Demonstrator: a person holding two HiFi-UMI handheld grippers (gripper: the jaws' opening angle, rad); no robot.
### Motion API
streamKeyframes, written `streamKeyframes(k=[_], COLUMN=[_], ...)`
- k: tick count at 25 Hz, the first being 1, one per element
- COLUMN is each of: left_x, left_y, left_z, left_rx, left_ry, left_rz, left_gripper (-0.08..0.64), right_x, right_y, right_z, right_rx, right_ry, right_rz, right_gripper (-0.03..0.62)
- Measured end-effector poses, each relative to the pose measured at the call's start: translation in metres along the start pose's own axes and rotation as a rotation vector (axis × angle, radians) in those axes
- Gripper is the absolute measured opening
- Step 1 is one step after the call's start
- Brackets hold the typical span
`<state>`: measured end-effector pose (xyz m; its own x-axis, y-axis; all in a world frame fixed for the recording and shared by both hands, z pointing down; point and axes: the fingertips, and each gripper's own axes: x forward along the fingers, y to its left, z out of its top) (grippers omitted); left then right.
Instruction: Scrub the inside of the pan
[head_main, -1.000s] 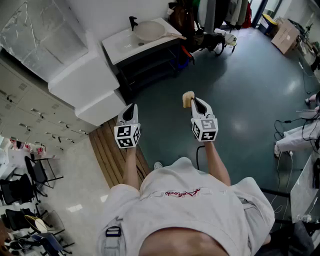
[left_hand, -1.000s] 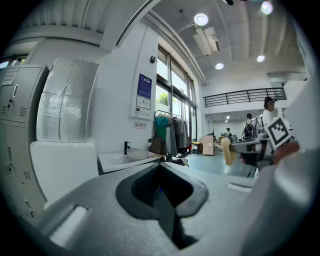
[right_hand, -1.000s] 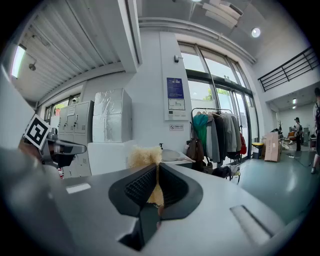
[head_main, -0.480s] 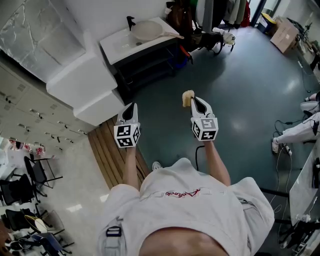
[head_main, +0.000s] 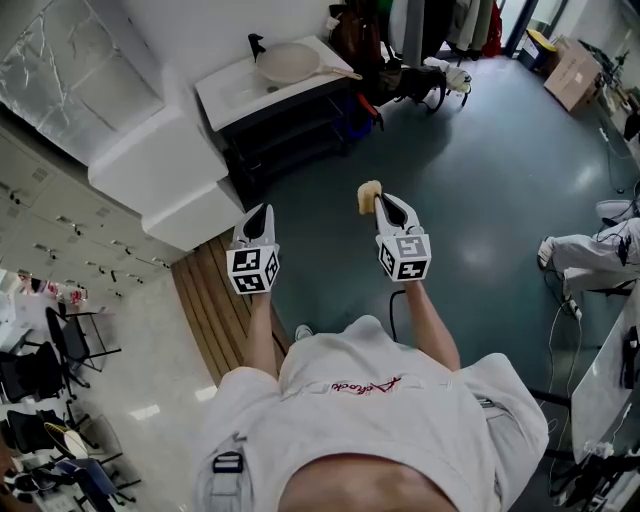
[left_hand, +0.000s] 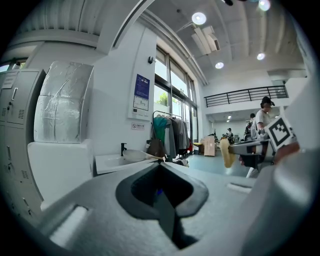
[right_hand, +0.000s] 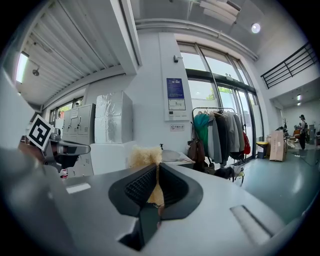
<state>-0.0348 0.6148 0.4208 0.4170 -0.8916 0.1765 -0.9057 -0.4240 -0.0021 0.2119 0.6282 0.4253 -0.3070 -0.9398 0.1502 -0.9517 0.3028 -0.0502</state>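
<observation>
Head view: both tools are held up mid-frame over the dark floor. The right tool (head_main: 381, 203) is clamped on a yellowish sponge (head_main: 368, 197) that pokes out past its tips. The left tool (head_main: 259, 213) has its jaws pressed together with nothing in them. The pan (head_main: 287, 61) sits on the white table (head_main: 232, 98) at top centre, well apart from both tools.
</observation>
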Motion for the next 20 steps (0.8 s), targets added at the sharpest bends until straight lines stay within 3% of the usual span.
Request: streamKeyframes(k=[12,20], left_x=[0.021,0.04], left_y=[-0.026,-0.012], left_z=[-0.013,-0.019], left_rx=[-0.011,-0.011], left_ry=[0.026,0.036], left_rz=[-0.004,-0.018], left_gripper=[0.0,-0.002], right_x=[0.005,0.031], right_y=[-0.024,-0.023], right_z=[-0.011,-0.017], right_rx=[0.004,0.006], right_ry=[0.016,0.027], right_rz=[0.02,0.017], right_gripper=[0.025,0.025])
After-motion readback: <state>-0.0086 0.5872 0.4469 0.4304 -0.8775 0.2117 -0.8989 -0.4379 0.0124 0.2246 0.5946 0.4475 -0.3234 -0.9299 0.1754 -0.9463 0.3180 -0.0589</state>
